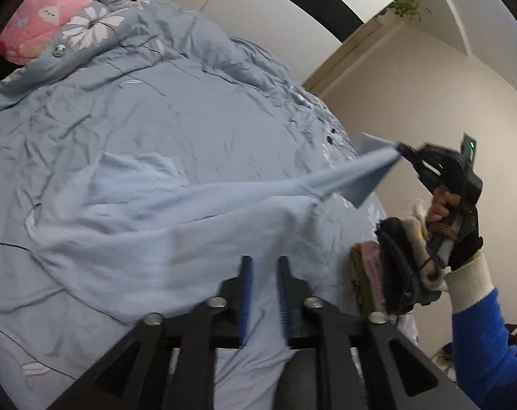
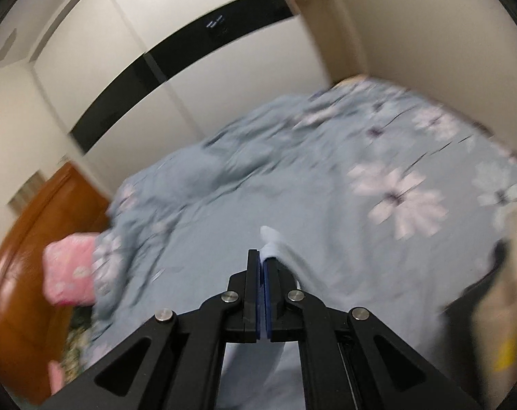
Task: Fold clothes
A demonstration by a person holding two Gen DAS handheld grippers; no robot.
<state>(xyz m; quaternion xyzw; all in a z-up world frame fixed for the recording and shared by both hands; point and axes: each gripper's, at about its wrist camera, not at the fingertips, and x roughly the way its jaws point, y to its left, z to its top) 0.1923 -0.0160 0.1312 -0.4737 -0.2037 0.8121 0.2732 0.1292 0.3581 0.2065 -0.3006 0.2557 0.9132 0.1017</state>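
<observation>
Left tongs sit nearest the lens, jaws narrowly parted with pale blue cloth running between the blue pads; whether the pads press on it cannot be told.

Bed cover, blue-grey with white flowers, fills the ground ahead of both tongs and is rumpled throughout.

Pale blue garment, the task's thing, lies spread and creased on the cover directly ahead of the left tongs. One sleeve is drawn up off the bed, stretched taut toward the right tongs. Those tongs are clamped tight on the sleeve end, with a tuft of cloth standing just beyond the tips.

Pink pillow rests at the far end of the bed, well ahead and left of the left tongs.

A small heap of other clothes lies just right of the left tongs, under the gloved hand.

Progress, as judged: early. No finished fold shows; sleeve and body remain to be folded.

Containers: none seen.
</observation>
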